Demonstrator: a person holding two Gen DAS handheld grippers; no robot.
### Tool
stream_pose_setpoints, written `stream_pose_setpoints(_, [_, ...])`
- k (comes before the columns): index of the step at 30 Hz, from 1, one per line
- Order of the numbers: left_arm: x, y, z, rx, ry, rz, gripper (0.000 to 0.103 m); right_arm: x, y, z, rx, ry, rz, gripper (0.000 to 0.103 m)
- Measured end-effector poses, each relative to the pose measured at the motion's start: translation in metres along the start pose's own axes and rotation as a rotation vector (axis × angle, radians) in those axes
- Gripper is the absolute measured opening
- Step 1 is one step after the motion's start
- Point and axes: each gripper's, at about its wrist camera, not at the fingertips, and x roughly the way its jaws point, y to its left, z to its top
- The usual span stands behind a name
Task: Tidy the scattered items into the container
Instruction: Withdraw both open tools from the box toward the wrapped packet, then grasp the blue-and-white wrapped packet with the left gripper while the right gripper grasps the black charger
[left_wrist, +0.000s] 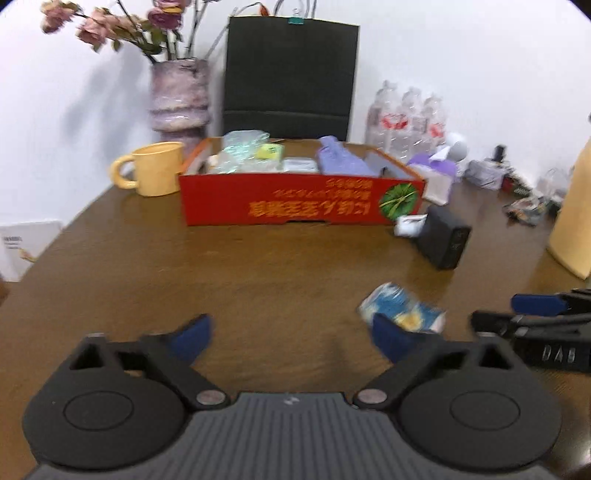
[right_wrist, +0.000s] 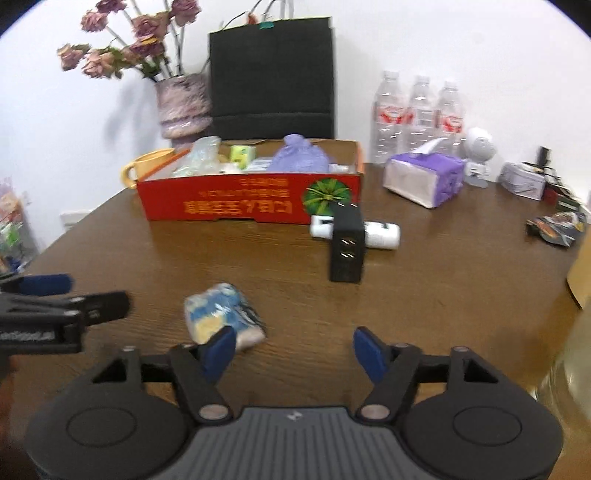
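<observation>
With both our left gripper (left_wrist: 291, 338) and right gripper (right_wrist: 293, 349) spread and empty, we risk nudging the soft blue packet (right_wrist: 223, 314) aside; it lies off-centre, beside one finger.

Premises appear domestic or small-office, a room corner with plain white walls. A brown wooden table (right_wrist: 424, 295) carries household clutter: a vase of dried flowers (right_wrist: 183, 105) and a yellow mug (left_wrist: 155, 168) toward its far left corner, water bottles (right_wrist: 419, 116) and a purple tissue pack (right_wrist: 424, 177) along the far edge, a dark chair (left_wrist: 291, 74) behind.
</observation>
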Motion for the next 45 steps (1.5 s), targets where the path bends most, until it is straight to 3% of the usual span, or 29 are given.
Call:
stream_pose_setpoints(1, [0.001,-0.002,-0.003,0.018,0.014,0.009,0.055,0.002,-0.002,-0.004,0.014,-0.004,-0.007,0.050])
stream_pose_setpoints(2, [0.002,-0.005,-0.005,0.038,0.027,0.014,0.048,0.004,-0.005,-0.008,0.028,-0.007,-0.014,0.036])
stream_pose_setpoints(4, [0.007,-0.007,-0.010,0.055,0.057,0.016,0.026,0.008,-0.009,-0.015,0.051,-0.013,-0.022,0.021])
stream_pose_setpoints(7, [0.009,-0.007,-0.017,0.041,0.064,0.006,0.020,0.010,-0.008,-0.022,0.045,-0.026,-0.029,0.017])
stream_pose_setpoints(12, [0.009,-0.008,-0.024,0.040,0.028,0.004,0.020,0.008,-0.006,-0.030,0.041,-0.048,-0.028,0.017])
stream_pose_setpoints(14, [0.010,-0.007,-0.023,0.035,0.031,0.002,0.028,0.008,-0.006,-0.030,0.042,-0.047,-0.026,0.017])
stream_pose_setpoints(15, [0.011,-0.007,-0.023,0.036,0.037,0.001,0.060,0.009,-0.005,-0.030,0.040,-0.047,-0.021,0.022])
stream_pose_setpoints(16, [0.013,-0.008,-0.023,0.039,0.055,-0.001,0.103,0.009,-0.004,-0.030,0.039,-0.047,-0.013,0.035])
stream_pose_setpoints(18, [0.018,-0.013,-0.022,0.059,0.084,-0.015,0.103,0.011,-0.002,-0.029,0.034,-0.041,-0.004,0.065])
stream_pose_setpoints(19, [0.018,-0.015,-0.022,0.069,0.083,-0.016,0.103,0.013,-0.002,-0.027,0.031,-0.039,-0.008,0.086])
stream_pose_setpoints(20, [0.018,-0.016,-0.022,0.072,0.083,-0.018,0.103,0.015,-0.003,-0.023,0.030,-0.043,-0.011,0.093])
stream_pose_setpoints(26, [0.017,-0.018,-0.023,0.081,0.075,-0.042,0.103,0.028,-0.009,0.004,0.024,-0.070,-0.029,0.098])
stream_pose_setpoints(30, [0.014,-0.033,-0.010,0.149,0.019,-0.256,0.103,0.037,-0.012,0.022,0.020,-0.088,-0.041,0.098])
stream_pose_setpoints(33, [0.035,-0.055,0.006,0.232,-0.007,-0.311,0.103,0.043,-0.015,0.035,0.017,-0.102,-0.050,0.098])
stream_pose_setpoints(36, [0.066,-0.069,0.021,0.221,0.064,-0.315,0.103,0.050,-0.018,0.049,0.015,-0.115,-0.059,0.084])
stream_pose_setpoints(39, [0.080,-0.073,0.024,0.235,0.097,-0.283,0.070,0.075,-0.026,0.060,0.026,-0.087,-0.064,0.069])
stream_pose_setpoints(41, [0.077,-0.070,0.022,0.249,0.083,-0.269,0.052,0.090,-0.032,0.063,0.038,-0.066,-0.073,0.031])
stream_pose_setpoints(42, [0.075,-0.067,0.021,0.243,0.082,-0.273,0.030,0.094,-0.034,0.063,0.044,-0.058,-0.079,0.030])
stream_pose_setpoints(43, [0.073,-0.062,0.022,0.223,0.079,-0.266,0.015,0.097,-0.035,0.061,0.045,-0.059,-0.086,0.030])
stream_pose_setpoints(45, [0.070,-0.047,0.028,0.153,0.066,-0.240,0.014,0.096,-0.034,0.058,0.035,-0.076,-0.096,0.030])
